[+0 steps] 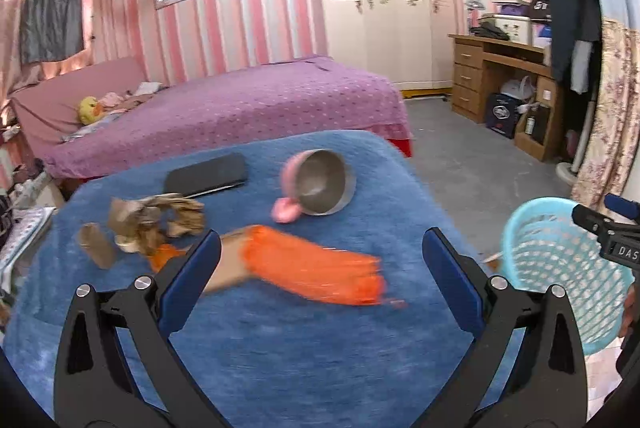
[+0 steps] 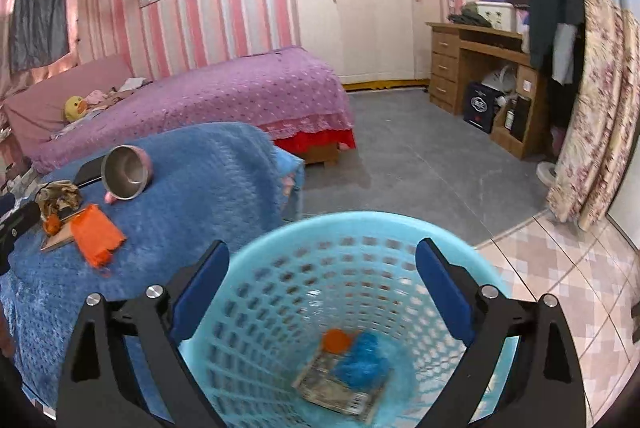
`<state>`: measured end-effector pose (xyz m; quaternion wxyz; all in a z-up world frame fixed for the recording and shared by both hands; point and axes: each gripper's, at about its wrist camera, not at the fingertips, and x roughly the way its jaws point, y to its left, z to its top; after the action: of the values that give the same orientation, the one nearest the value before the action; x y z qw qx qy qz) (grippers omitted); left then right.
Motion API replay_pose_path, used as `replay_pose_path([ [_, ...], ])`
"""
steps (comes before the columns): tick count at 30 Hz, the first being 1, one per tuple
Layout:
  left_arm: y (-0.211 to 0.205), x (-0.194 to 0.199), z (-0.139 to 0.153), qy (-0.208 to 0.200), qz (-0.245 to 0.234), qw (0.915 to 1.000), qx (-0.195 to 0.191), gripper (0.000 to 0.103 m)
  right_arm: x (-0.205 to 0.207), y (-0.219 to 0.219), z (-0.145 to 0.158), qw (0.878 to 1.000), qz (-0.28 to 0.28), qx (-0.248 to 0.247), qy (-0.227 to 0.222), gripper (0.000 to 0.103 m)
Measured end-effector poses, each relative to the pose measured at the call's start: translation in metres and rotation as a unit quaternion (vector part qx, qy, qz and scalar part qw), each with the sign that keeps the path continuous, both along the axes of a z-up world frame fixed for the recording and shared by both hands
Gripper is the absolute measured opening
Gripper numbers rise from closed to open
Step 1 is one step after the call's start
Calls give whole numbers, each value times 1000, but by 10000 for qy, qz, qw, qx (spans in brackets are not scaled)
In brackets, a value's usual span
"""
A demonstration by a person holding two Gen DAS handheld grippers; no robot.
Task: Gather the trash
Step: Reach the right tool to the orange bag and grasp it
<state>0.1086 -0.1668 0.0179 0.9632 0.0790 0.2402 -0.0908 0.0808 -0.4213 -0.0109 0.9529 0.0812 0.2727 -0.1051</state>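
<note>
Left wrist view looks over a tabletop (image 1: 280, 368) draped in blue plush cloth, with a purple bed (image 1: 248, 107) behind it. Beside the tabletop's right edge stands a light-blue mesh basket (image 1: 560, 268). On the cloth lies an orange wrapper (image 1: 312, 268) over a strip of brown cardboard (image 1: 228, 268), just ahead of the left hand-held gripper (image 1: 320, 252), whose blue jaws stand wide apart with nothing between the pads. Farther back are a metal bowl with pink trim (image 1: 320, 183), tipped on its side, a dark flat case (image 1: 208, 175), a wad of crumpled brown paper (image 1: 156, 220) and a small cardboard tube (image 1: 96, 244) near the left edge.

Right wrist view looks down into the basket (image 2: 280, 248), where the right hand-held gripper (image 2: 320, 268) hangs over the rim, spread wide and holding nothing. At the bottom lie a printed flat packet (image 2: 336, 392), a crumpled blue piece (image 2: 364, 360) and a small orange round bit (image 2: 336, 342), all touching one another.
</note>
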Motion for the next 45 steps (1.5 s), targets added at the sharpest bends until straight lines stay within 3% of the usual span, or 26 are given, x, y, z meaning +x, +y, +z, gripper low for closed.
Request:
replay_pose_path([
  [12,125,34,-25,342,792,9963,-10,97,51,101,-12,9961,796,-285,237,93],
  [19,161,48,-32,302,1051,9939,162,97,78,148,-27,9892,1330,-218,571,92],
  [32,216,62,-41,383,1525,9876,-33,97,115,208,-44,9748,1899,-298,1131,91],
  [35,220,64,-40,325,1549,9874,-97,97,123,216,-52,9707,1947,-329,1367,80],
  [39,223,69,-44,482,1497,9874,-167,97,126,220,-55,9699,1898,-433,1463,73],
  [42,224,73,-47,623,1452,9871,-255,97,124,220,-54,9706,1894,-418,1422,59],
  [43,224,75,-48,668,1445,9869,-269,97,124,220,-54,9713,1882,-421,1396,47],
  [45,222,76,-49,719,1431,9867,-272,97,121,216,-53,9723,1864,-395,1351,36],
])
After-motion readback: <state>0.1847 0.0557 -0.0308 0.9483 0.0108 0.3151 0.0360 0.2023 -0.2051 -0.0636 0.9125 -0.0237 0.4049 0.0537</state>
